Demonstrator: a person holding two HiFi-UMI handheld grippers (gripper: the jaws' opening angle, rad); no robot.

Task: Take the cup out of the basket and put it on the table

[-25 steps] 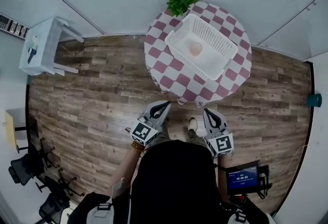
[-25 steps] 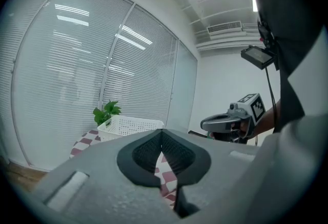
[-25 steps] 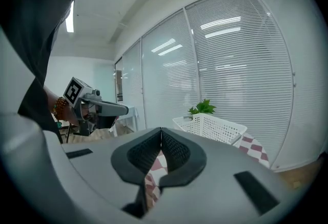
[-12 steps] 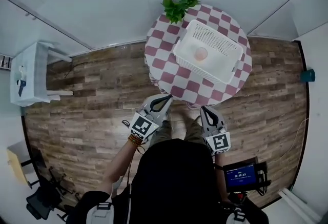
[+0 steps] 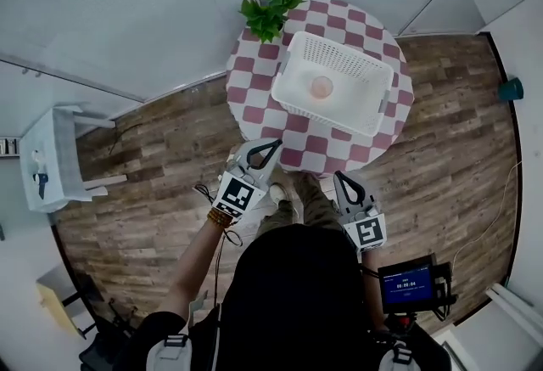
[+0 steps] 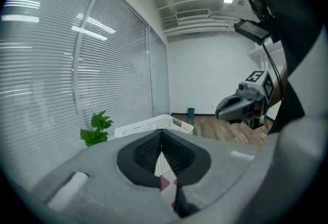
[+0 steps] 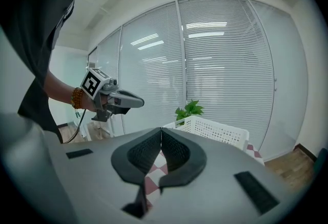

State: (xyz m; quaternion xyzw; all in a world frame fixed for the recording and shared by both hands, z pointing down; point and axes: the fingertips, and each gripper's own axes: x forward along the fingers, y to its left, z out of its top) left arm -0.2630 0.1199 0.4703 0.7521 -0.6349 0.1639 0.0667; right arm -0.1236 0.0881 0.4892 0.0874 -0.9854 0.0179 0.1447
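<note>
A pale pink cup (image 5: 321, 87) sits inside a white perforated basket (image 5: 369, 76) on a round table (image 5: 254, 89) with a red and white checked cloth. My left gripper (image 5: 275, 143) hovers at the table's near edge, shut, with nothing between its jaws. My right gripper (image 5: 339, 177) hangs just short of the table's near edge, also shut and empty. In the left gripper view the basket (image 6: 148, 125) stands beyond the closed jaws. The basket (image 7: 215, 129) shows past the shut jaws in the right gripper view too. The cup is hidden in both gripper views.
A green potted plant (image 5: 268, 6) stands on the table's far left edge beside the basket. A white side table (image 5: 53, 159) is off to the left on the wood floor. A small teal bin (image 5: 511, 89) sits at the far right. Blinds-covered windows lie behind the table.
The table and basket have come closer and shifted left in the head view as I stepped forward. Both grippers have moved up to the table's near edge, still shut.
</note>
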